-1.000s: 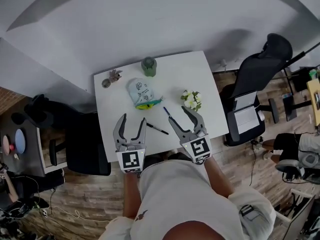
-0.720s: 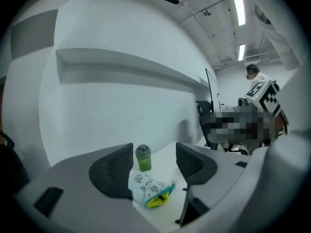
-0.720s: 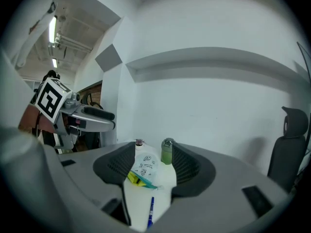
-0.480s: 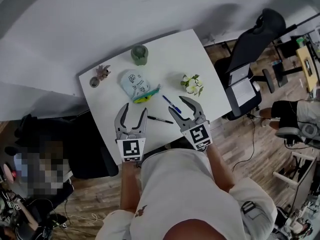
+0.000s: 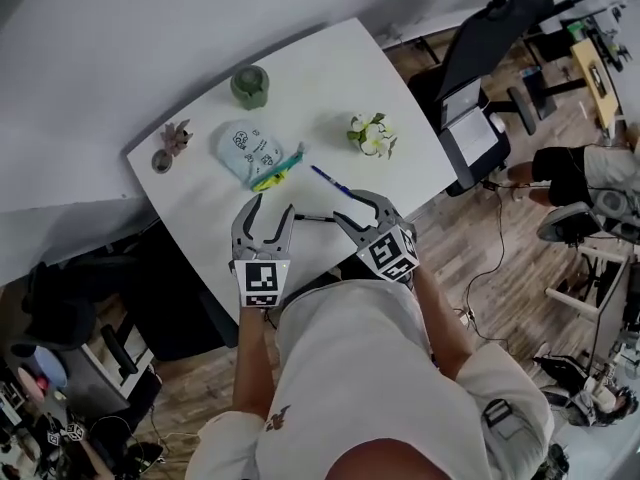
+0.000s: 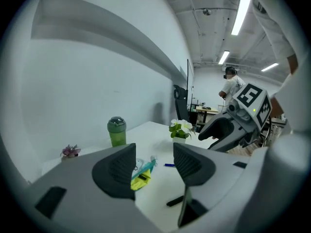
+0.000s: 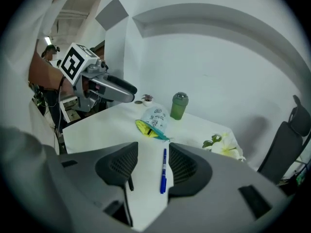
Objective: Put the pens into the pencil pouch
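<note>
The light-blue pencil pouch (image 5: 248, 150) lies mid-table, its yellow-lined mouth facing me; it also shows as pouch (image 7: 155, 119) and pouch (image 6: 142, 174). A blue pen (image 5: 329, 180) lies right of it. A black pen (image 5: 313, 218) lies near the front edge, between my grippers. My left gripper (image 5: 272, 212) hovers low over the front edge, jaws closing with nothing between them. My right gripper (image 5: 356, 208) is also closing on nothing; the blue pen (image 7: 164, 172) lies on the table just beyond its jaws, with the black pen (image 7: 130, 182) to its left.
A green bottle (image 5: 250, 86) stands at the back of the white table (image 5: 330, 78). White flowers (image 5: 370, 134) sit at the right, a small potted plant (image 5: 178, 138) at the left. A black office chair (image 5: 472, 63) stands beside the table's right edge.
Both grippers have come down toward the table's front edge and tilted lower. Their jaws have narrowed. The pens and pouch have not moved on the table.
</note>
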